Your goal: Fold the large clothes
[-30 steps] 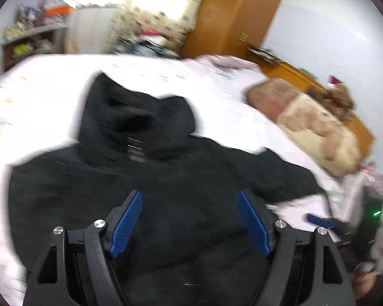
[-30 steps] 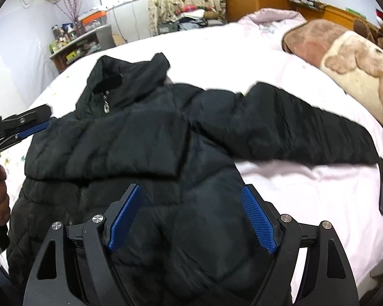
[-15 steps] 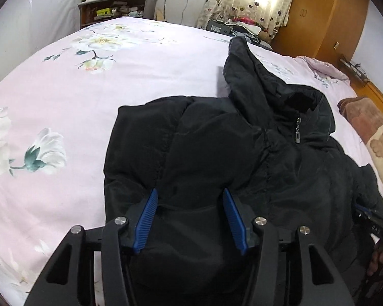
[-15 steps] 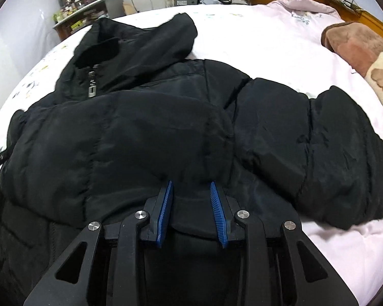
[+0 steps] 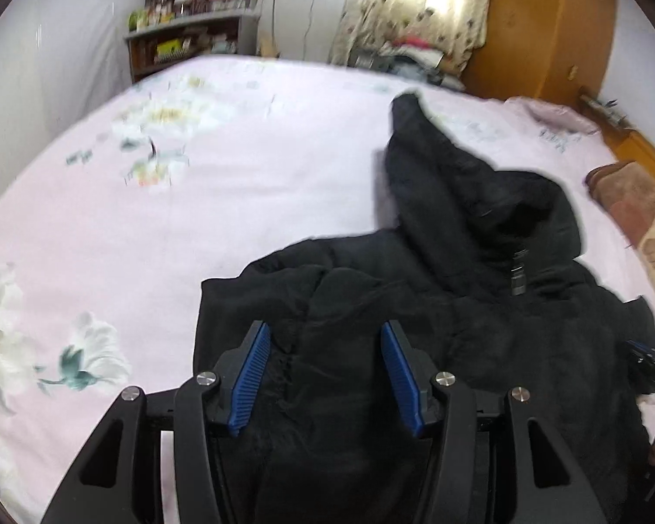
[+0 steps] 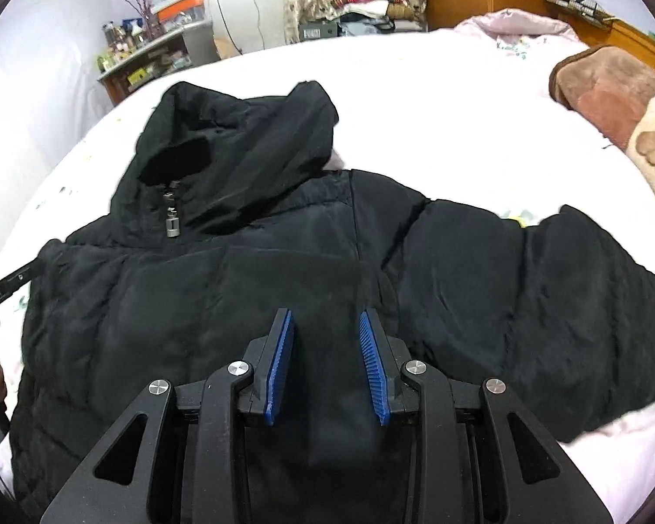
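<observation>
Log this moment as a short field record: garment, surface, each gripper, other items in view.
garment: black puffer jacket, front up, zipped, hood away from the grippers
sleeve: one sleeve spread sideways in the right wrist view
surface: pink floral bedsheet
left gripper: closed on jacket fabric near the hem
right gripper: closed on jacket fabric near the hem
other: brown plush blanket, wooden wardrobe, cluttered shelf

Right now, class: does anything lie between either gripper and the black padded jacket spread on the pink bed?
Nothing visible does. The black padded jacket fills the gap between the blue pads of both the left gripper and the right gripper, with no other object between.
</observation>
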`<action>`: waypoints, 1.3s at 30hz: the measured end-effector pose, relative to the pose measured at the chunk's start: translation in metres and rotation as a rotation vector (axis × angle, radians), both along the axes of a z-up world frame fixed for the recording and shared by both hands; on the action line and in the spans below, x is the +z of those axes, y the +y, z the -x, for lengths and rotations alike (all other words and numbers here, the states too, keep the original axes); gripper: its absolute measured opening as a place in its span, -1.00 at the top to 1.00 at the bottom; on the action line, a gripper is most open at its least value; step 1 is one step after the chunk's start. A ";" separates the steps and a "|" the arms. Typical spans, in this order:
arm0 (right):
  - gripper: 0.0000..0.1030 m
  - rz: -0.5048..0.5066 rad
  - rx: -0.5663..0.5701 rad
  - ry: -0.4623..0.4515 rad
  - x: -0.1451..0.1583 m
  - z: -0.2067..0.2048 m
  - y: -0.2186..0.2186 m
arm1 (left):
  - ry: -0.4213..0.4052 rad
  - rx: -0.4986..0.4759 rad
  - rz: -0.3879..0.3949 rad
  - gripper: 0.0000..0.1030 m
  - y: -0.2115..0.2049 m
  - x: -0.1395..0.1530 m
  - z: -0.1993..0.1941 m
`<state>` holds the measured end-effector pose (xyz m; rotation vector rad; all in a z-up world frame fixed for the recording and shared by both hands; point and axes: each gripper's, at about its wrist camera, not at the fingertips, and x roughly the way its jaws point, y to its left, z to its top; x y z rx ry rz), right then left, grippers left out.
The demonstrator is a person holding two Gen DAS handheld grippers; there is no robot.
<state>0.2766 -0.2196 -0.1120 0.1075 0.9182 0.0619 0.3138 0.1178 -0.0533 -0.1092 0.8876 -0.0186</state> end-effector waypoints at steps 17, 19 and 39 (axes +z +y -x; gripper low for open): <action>0.33 -0.025 -0.046 -0.010 0.008 0.034 -0.025 | -0.054 -0.059 -0.033 -0.09 -0.022 0.031 0.048; 0.20 -0.032 -0.078 -0.032 0.014 0.059 -0.039 | -0.078 -0.079 -0.018 -0.09 -0.029 0.043 0.068; -0.14 -0.205 -0.507 -0.007 -0.012 0.146 -0.227 | -0.080 -0.167 0.001 -0.10 -0.090 0.054 0.114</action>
